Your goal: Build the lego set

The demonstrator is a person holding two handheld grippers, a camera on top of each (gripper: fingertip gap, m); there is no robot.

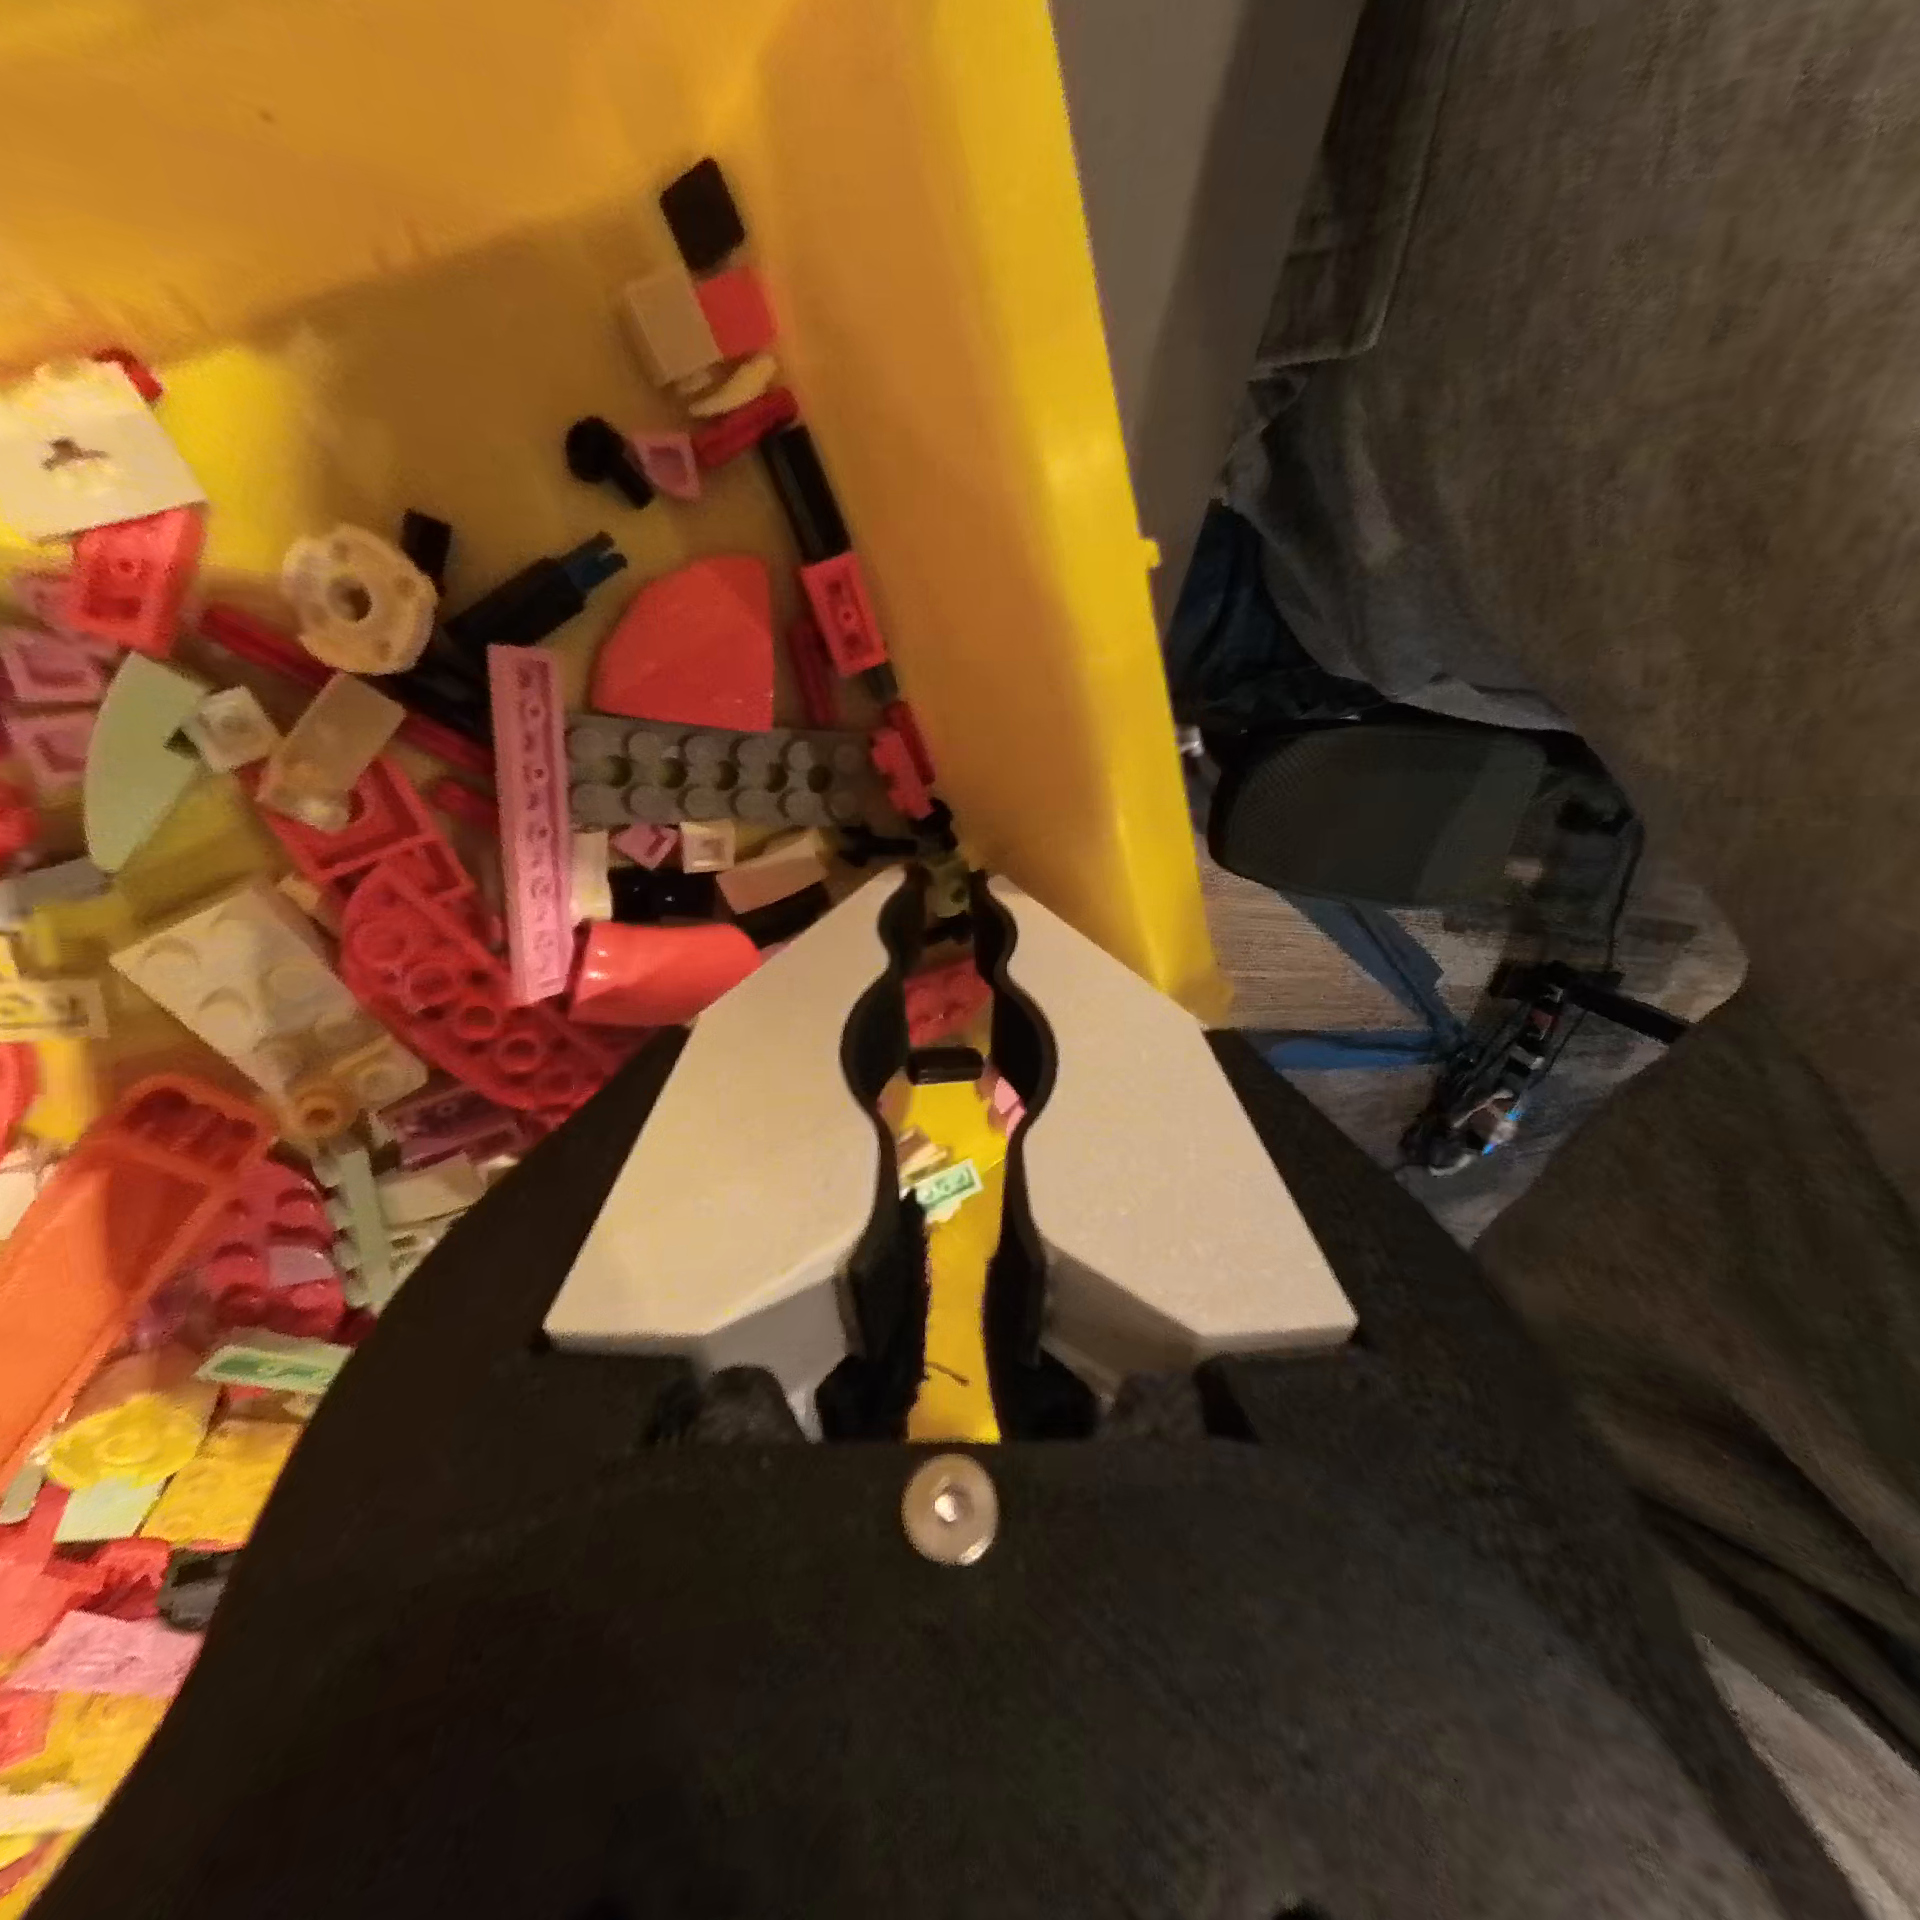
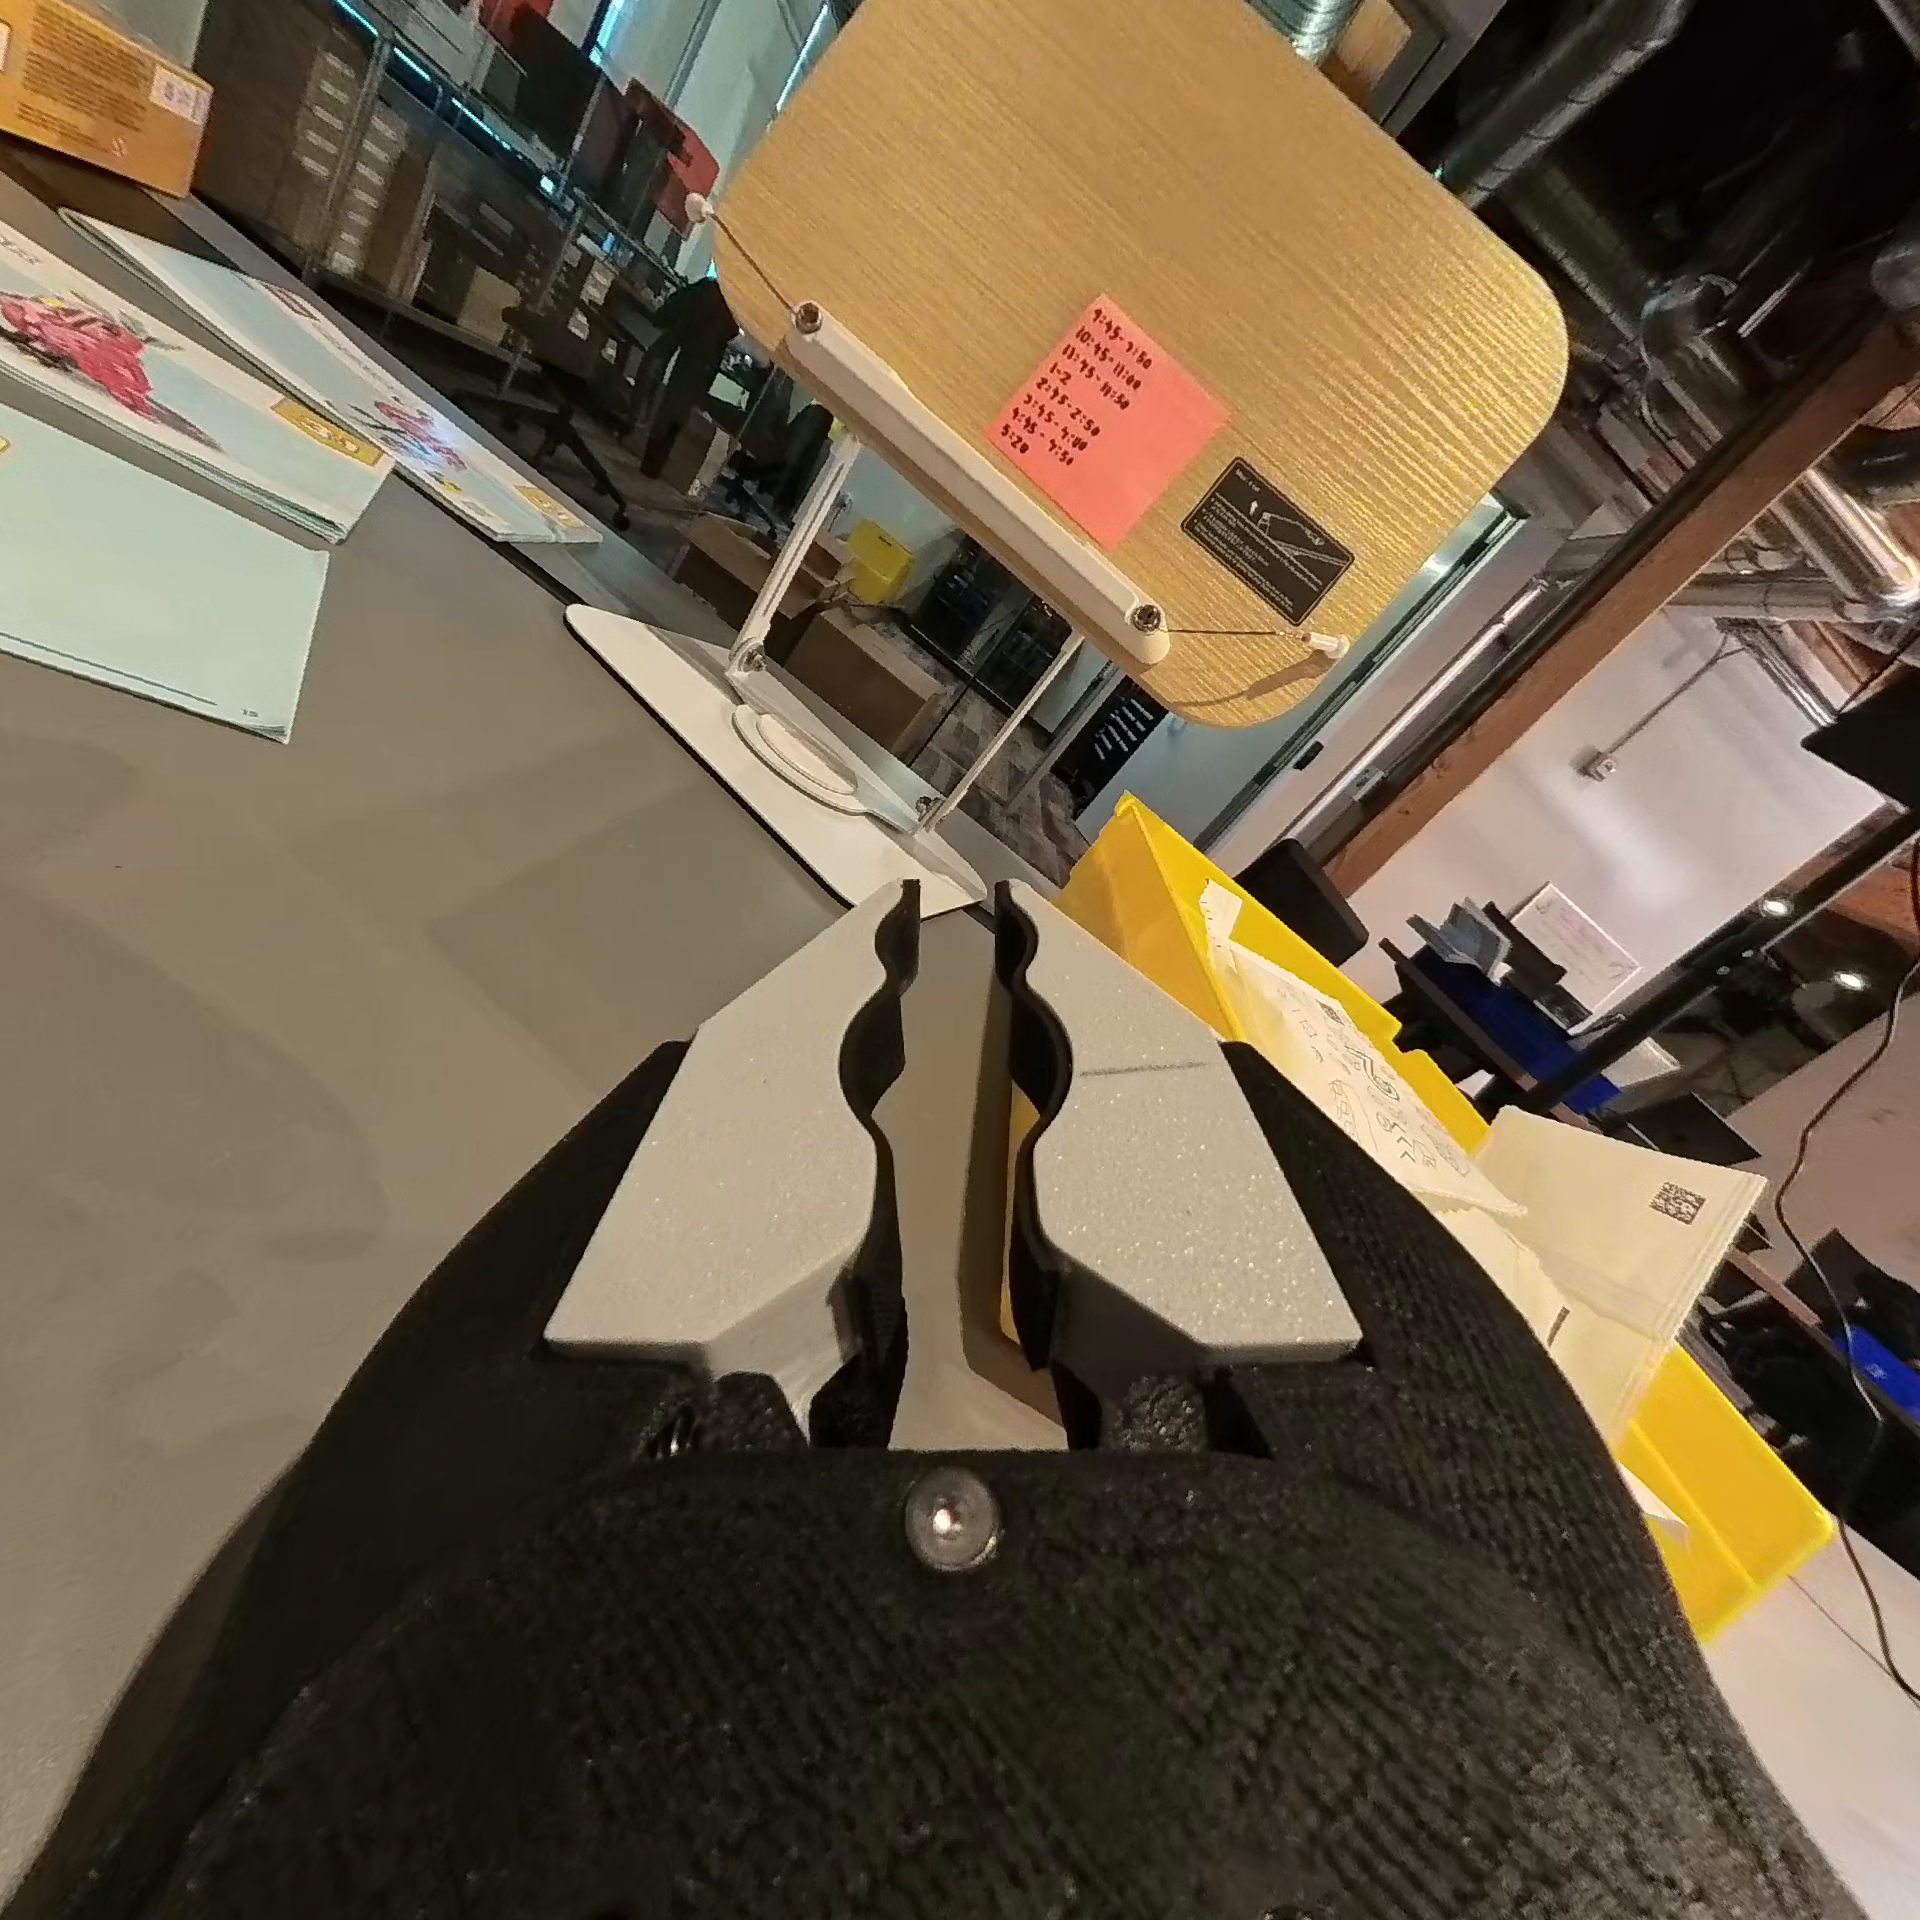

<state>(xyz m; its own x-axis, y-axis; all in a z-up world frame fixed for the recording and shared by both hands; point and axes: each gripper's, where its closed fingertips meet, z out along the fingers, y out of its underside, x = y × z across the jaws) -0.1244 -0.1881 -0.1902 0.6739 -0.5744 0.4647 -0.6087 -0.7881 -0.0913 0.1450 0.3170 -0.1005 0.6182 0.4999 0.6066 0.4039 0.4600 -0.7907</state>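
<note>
My left gripper (image 1: 945, 891) reaches into a yellow bin (image 1: 966, 436) of loose lego pieces, close to the bin's right wall. Its fingertips are shut on a small olive-green piece (image 1: 948, 888) with a black part just beyond it. A dark grey studded plate (image 1: 717, 774), a pink long plate (image 1: 532, 821) and a red curved piece (image 1: 691, 649) lie just beyond the tips. My right gripper (image 2: 958, 899) hovers over the grey table (image 2: 312, 987), open with nothing between its fingers.
Instruction booklets (image 2: 156, 416) lie on the table at the left. A white stand with a wooden board (image 2: 1143, 343) stands at the table's far edge. A yellow bin (image 2: 1164, 935) with paper bags (image 2: 1382, 1101) sits at the right. The floor and a dark shoe (image 1: 1382, 810) lie beside the lego bin. Some 60 cm of space lies between my two pairs of fingers. The right gripper is farther from the dark grey studded plate (image 1: 717, 774), some 55 cm, than the left, some 4 cm.
</note>
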